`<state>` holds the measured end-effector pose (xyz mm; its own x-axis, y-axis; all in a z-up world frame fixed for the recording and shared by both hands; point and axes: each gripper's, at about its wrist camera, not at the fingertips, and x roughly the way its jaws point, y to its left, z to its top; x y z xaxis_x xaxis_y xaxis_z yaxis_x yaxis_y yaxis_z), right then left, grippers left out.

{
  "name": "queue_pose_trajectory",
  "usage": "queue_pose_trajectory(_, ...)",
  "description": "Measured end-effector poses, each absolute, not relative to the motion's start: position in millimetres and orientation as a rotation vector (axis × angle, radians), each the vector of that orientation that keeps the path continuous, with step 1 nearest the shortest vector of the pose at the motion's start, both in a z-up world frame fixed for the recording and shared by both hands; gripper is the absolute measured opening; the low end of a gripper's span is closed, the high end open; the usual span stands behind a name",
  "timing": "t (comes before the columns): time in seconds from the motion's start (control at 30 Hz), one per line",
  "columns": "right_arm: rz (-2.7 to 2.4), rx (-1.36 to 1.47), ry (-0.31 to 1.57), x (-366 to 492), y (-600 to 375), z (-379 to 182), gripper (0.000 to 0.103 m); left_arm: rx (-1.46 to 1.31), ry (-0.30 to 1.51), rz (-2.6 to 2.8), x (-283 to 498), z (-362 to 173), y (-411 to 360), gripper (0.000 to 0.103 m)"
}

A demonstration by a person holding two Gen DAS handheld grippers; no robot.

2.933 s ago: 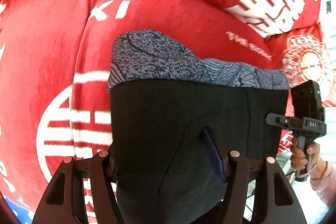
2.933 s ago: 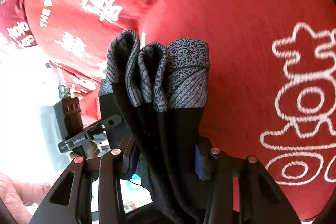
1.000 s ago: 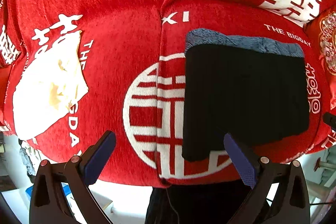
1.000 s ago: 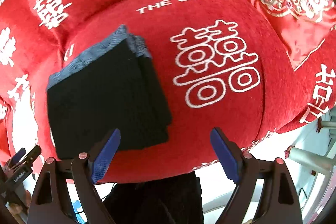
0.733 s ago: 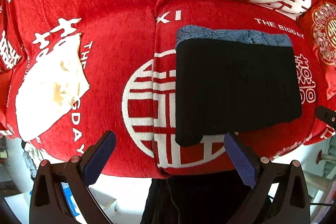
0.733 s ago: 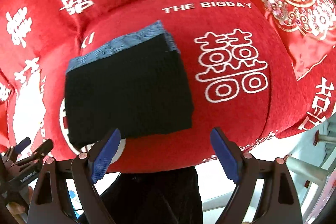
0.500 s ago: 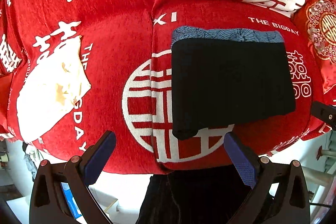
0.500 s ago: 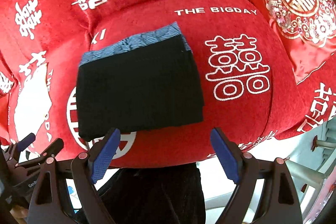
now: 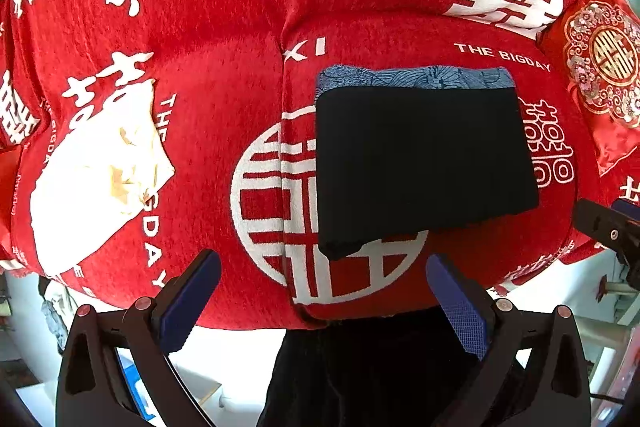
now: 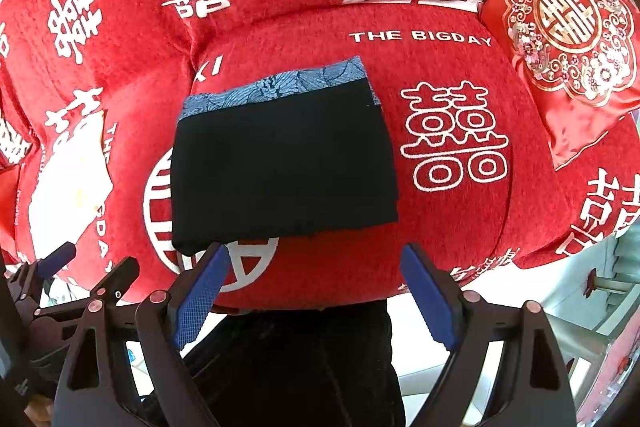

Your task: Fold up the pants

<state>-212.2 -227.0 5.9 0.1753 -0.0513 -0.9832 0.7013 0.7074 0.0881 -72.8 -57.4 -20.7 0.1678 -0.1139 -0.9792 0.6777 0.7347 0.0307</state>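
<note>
Left wrist view: the pants (image 9: 420, 159) are folded into a neat black rectangle lying flat on the red sofa seat (image 9: 224, 115), right over the seam area's round white emblem, with the blue patterned waistband (image 9: 412, 77) along the far edge. The left gripper (image 9: 322, 287) hangs back off the front edge of the seat, its fingers (image 9: 188, 301) spread wide with nothing between them, not touching the fabric. There's a white cloth (image 9: 100, 167) lying further left on the sofa, well apart from the pants, and a gold-embroidered red pillow (image 9: 604, 67) at far right.

Right wrist view: same folded pants (image 10: 280, 163) sitting flat on the seat, waistband (image 10: 276, 83) at the back. The right gripper (image 10: 314, 291) is also spread wide and empty, blue pads (image 10: 428, 299) just short of the near edge of the pants. The left gripper's tip (image 10: 60, 255) pokes in at lower left. Pillow (image 10: 560, 27) is upper right.
</note>
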Motion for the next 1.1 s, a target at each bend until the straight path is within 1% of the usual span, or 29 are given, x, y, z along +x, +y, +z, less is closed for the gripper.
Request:
queue_pose_trajectory(0.7, -0.533, 0.564, 1.324, -210.7, -238.5, 3.4, 0.09, 0.563, 1.273, -0.54, -86.3, -18.2, -80.0, 0.103)
queue_pose_trajectory(0.87, -0.526, 0.561, 1.332, -207.4, -242.3, 0.4, 0.09, 0.551, 1.298, -0.524, -86.3, -21.4, -81.0, 0.103)
queue_pose_trajectory(1.1, -0.531, 0.494, 1.348, -202.8, -243.3, -1.0, 0.09, 0.556, 1.296, -0.512, -87.6, -22.6, -84.2, 0.103)
